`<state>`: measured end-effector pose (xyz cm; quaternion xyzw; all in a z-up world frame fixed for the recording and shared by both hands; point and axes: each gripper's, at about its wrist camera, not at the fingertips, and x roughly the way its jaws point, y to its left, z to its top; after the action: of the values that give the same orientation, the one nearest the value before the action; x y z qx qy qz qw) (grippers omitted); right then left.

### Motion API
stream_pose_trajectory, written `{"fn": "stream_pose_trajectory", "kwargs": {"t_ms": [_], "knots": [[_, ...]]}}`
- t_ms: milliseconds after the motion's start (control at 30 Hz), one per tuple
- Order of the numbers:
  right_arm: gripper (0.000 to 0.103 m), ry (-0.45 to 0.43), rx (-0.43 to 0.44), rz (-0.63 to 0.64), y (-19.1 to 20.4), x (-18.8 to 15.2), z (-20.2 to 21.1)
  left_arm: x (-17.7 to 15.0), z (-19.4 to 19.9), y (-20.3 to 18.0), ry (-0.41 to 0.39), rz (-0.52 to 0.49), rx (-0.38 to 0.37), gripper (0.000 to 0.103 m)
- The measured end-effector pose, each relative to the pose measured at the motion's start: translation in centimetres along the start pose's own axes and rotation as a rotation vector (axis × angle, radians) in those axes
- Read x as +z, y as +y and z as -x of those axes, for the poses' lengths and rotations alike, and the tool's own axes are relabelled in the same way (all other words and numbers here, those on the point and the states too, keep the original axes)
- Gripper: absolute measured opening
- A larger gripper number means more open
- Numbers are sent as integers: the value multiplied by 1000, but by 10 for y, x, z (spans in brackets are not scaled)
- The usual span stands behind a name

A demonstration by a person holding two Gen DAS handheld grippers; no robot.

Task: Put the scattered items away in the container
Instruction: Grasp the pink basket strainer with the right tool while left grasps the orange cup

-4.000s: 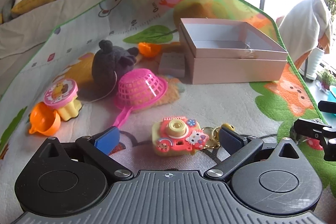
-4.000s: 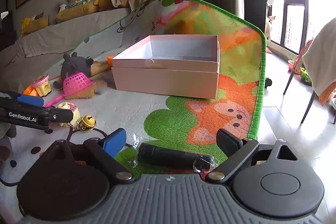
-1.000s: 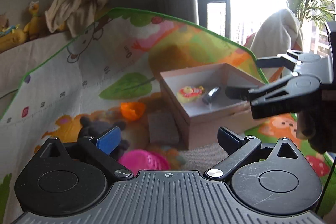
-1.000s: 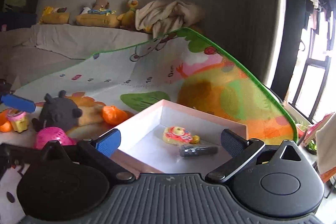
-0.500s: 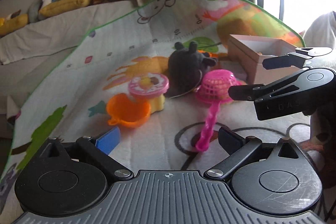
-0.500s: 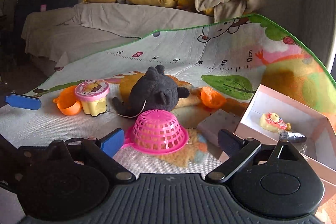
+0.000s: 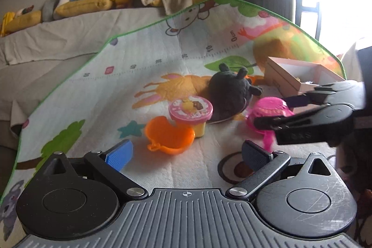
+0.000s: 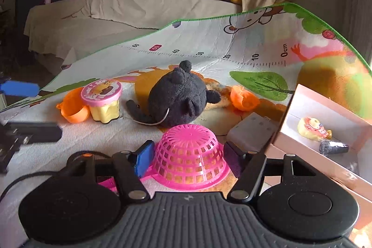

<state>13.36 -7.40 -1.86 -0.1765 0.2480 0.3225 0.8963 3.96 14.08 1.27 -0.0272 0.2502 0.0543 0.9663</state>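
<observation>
Right tool [image 8: 188, 158] closing round pink basket [image 8: 189, 152], lower centre, pads not yet pressing; left tool [image 7: 186, 151] open, empty.

Both views sit low on the hand-held tools, looking forward and somewhat down across the play mat [image 7: 148, 62] toward the far bed [image 8: 116, 13]. The left wrist view stands further back and left, close behind the orange cup [image 7: 169, 136], with the right tool [image 7: 272, 113] crossing its right side. The right wrist view is nearer the pink box [image 8: 325, 131], hard against the pink basket [image 8: 188, 155]. Both share the black plush toy [image 7: 230, 92], the basket, the cup and the box.
</observation>
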Motion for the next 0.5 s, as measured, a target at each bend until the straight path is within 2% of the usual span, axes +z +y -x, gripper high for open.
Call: {"fn": "stream_pose_trajectory", "kwargs": {"t_ms": [100, 267, 367, 433, 467, 500], "knots": [[66, -13, -25, -8, -17, -16, 38, 10, -14, 3, 20, -49, 17, 102], [66, -7, -160, -75, -52, -45, 82, 15, -46, 1, 90, -188, 60, 102], [66, 12, -189, -155, -74, -63, 98, 14, -60, -3, 139, -199, 68, 102], [66, 25, -214, -195, -83, -75, 103, 14, -63, -4, 144, -195, 77, 100], [66, 34, -224, -219, -88, -82, 104, 15, -63, -3, 140, -185, 78, 93], [66, 45, -231, -245, -92, -88, 104, 16, -63, -2, 143, -168, 78, 79]]}}
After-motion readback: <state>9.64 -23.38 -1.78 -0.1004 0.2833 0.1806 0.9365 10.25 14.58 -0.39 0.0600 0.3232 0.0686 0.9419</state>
